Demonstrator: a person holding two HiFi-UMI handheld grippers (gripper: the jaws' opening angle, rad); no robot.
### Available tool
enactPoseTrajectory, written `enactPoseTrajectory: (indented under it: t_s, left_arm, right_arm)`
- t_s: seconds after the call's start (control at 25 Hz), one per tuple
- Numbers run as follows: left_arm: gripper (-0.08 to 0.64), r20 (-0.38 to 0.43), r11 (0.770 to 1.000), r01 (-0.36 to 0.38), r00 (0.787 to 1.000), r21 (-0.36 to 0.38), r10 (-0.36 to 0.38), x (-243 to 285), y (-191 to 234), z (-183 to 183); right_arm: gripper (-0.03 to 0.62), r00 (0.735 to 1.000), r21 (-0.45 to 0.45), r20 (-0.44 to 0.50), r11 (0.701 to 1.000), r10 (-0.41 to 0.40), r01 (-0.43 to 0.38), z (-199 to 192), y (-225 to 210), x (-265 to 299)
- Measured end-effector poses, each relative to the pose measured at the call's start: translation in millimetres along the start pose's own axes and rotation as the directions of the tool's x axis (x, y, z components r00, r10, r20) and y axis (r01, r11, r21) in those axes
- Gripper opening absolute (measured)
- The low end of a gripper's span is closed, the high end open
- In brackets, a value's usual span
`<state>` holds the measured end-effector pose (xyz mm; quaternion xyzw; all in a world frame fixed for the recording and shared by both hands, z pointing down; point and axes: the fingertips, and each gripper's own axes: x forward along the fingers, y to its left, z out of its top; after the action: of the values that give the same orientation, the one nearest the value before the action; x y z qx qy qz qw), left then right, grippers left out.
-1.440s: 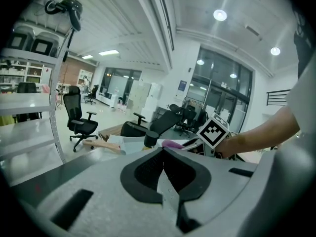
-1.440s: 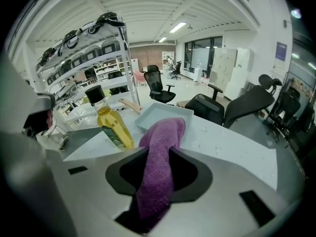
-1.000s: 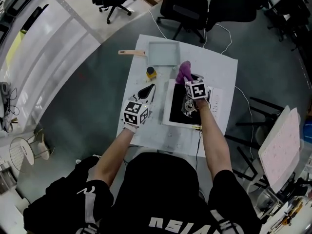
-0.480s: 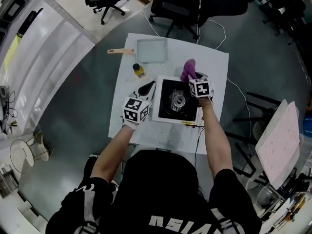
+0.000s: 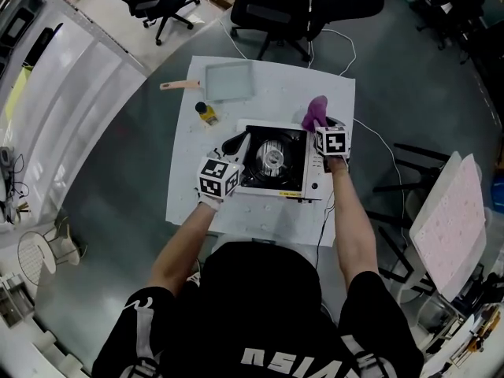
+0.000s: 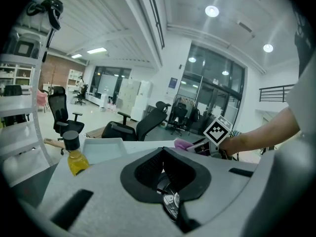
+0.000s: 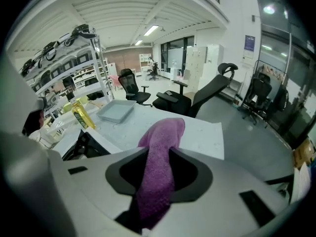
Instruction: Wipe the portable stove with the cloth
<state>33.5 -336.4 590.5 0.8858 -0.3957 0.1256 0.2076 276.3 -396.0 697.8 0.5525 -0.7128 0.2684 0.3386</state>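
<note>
The portable stove [image 5: 272, 161], white with a black top and a round burner, sits in the middle of the white table [image 5: 339, 93]. My right gripper [image 5: 320, 127] is shut on the purple cloth [image 5: 315, 111] and hangs over the stove's right edge. In the right gripper view the cloth [image 7: 162, 137] sticks up between the jaws of that gripper [image 7: 157, 157], with the stove [image 7: 83, 145] low at the left. My left gripper [image 5: 239, 142] has its black tips at the stove's left edge, shut and empty. The burner [image 6: 171, 202] shows below that gripper [image 6: 163, 153].
A shallow grey tray [image 5: 229, 81] and a wooden-handled tool [image 5: 176, 85] lie at the table's far left. A small bottle of yellow liquid [image 5: 205, 114] stands near the stove's far left corner. Office chairs [image 5: 268, 2] stand beyond the table. A cable [image 5: 324, 219] runs off the near edge.
Both grippers have moved to the right across the table. The right one went from over the burner to the stove's right edge with the cloth. The left one closed in on the stove's left edge.
</note>
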Motion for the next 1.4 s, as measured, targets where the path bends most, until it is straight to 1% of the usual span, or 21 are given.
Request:
enactPoseTrajectory:
  t_s: [0.16,0.28,0.36,0.56,0.68,1.04,1.4]
  left_arm:
    - [0.003,0.009,1.000,0.000,1.000,0.004,0.000,6,-15,1]
    - [0.003,0.009,1.000,-0.005,1.000,0.007,0.005,7,-26,2]
    - [0.003,0.011,1.000,-0.009,1.000,0.008,0.008,6,-32,1]
    - [0.003,0.023,1.000,-0.020,1.000,0.008,0.019,2,-46,-2]
    - [0.003,0.028,1.000,-0.023,0.999,0.009,0.022,-2,-57,-5]
    - [0.003,0.038,1.000,-0.023,0.999,0.010,0.022,-27,-84,-22]
    - [0.003,0.039,1.000,-0.024,0.999,0.010,0.024,-51,-100,-33]
  right_arm:
    - [0.112,1.000,0.023,-0.006,1.000,-0.019,0.019,-13,-22,-12]
    - [0.112,1.000,0.022,-0.011,1.000,0.006,-0.006,-22,-24,-14]
    - [0.112,1.000,0.012,-0.011,1.000,0.026,-0.026,-27,-21,-16]
    - [0.112,0.999,-0.023,-0.020,0.999,0.045,-0.045,-43,-9,-26]
    - [0.112,0.998,-0.035,-0.026,0.997,0.061,-0.061,-59,-1,-33]
    - [0.112,0.996,-0.030,-0.032,0.996,0.084,-0.085,-103,22,-59]
    - [0.112,0.994,-0.027,-0.033,0.994,0.102,-0.103,-135,42,-83]
